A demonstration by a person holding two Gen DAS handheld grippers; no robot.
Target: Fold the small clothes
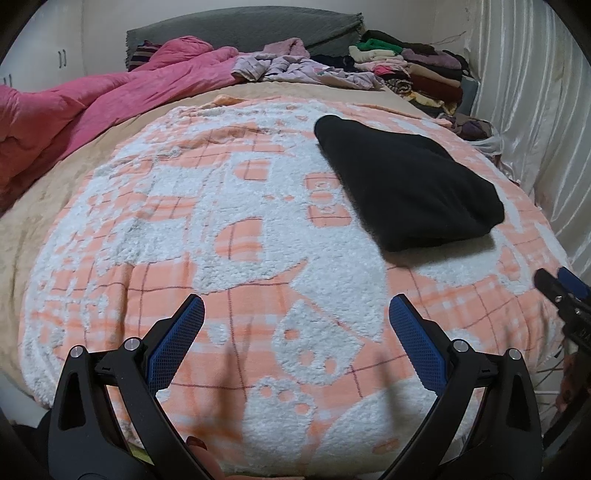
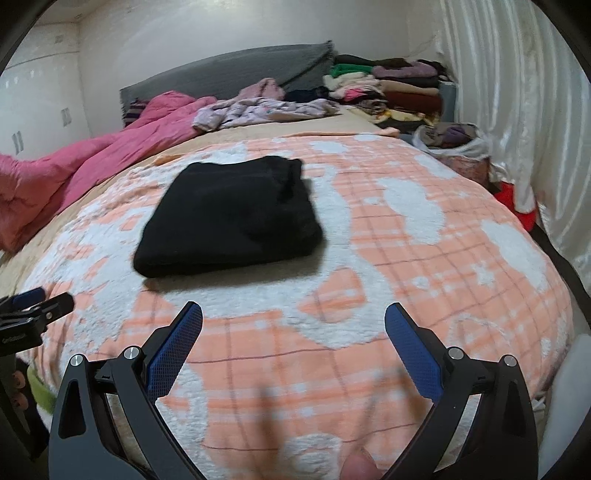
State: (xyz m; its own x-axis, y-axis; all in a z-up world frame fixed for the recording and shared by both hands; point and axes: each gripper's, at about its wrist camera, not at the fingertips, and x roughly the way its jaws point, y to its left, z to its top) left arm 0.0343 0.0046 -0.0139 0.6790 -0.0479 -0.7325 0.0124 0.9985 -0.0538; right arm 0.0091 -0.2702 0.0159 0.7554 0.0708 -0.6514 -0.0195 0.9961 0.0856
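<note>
A black garment lies folded into a thick rectangle on the orange-and-white fleece blanket that covers the bed. My left gripper hovers open above the blanket, down and to the left of the garment, with nothing between its blue pads. My right gripper is also open and empty, just short of the garment's near edge. Each gripper's tip shows at the edge of the other's view: the right gripper and the left gripper.
A pink quilt is bunched along the bed's left side. Loose pale clothes and a stack of folded clothes lie at the head by the grey headboard. A white curtain hangs at the right, with a bag of clothes beside it.
</note>
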